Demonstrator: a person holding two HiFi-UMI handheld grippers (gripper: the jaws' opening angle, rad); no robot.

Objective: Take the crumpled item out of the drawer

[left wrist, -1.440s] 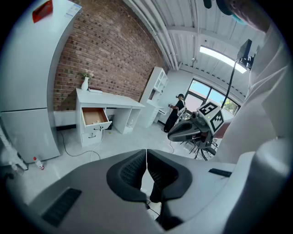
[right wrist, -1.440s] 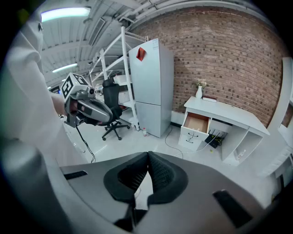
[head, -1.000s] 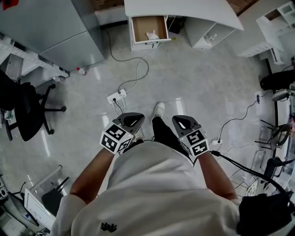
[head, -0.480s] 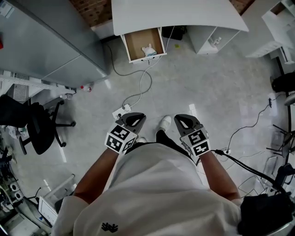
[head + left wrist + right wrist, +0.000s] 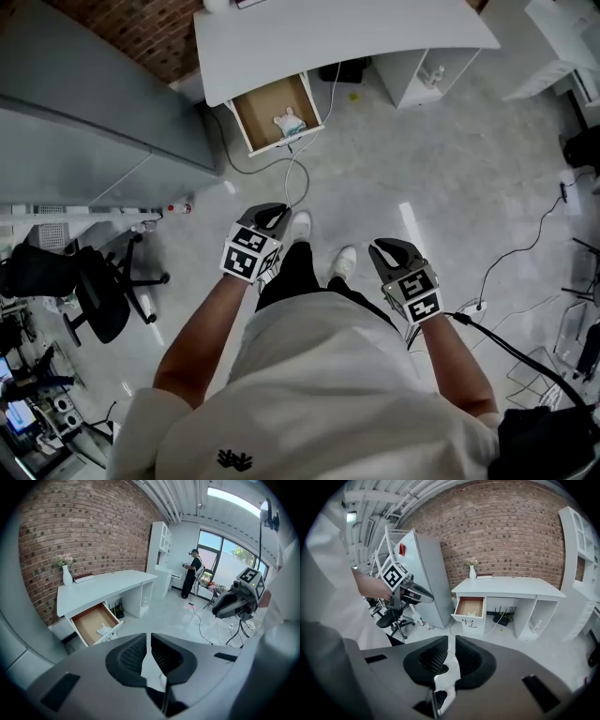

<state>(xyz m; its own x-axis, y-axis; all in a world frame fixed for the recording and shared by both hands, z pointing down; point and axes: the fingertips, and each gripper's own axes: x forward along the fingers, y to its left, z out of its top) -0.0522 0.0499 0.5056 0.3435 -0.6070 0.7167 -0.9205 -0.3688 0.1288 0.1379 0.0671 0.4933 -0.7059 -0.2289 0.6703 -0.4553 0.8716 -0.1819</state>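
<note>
A white desk (image 5: 337,37) stands against a brick wall, with its wooden drawer (image 5: 263,103) pulled open. A white crumpled item (image 5: 289,122) lies near the drawer's front edge; it also shows in the left gripper view (image 5: 105,630) and small in the right gripper view (image 5: 470,614). Both grippers are held at waist height, well short of the drawer. My left gripper (image 5: 273,218) is shut and empty. My right gripper (image 5: 388,250) is shut too, with nothing between its pads.
A tall grey cabinet (image 5: 94,112) stands left of the desk. An office chair (image 5: 89,286) is at the left. A cable (image 5: 298,169) runs from the drawer across the floor. White shelving (image 5: 427,70) is right of the desk. A person (image 5: 192,573) stands far off by the window.
The wearer has stepped toward the desk, so the drawer and desk appear larger and lower in the head view. The left gripper leads ahead of the right. Both stay shut.
</note>
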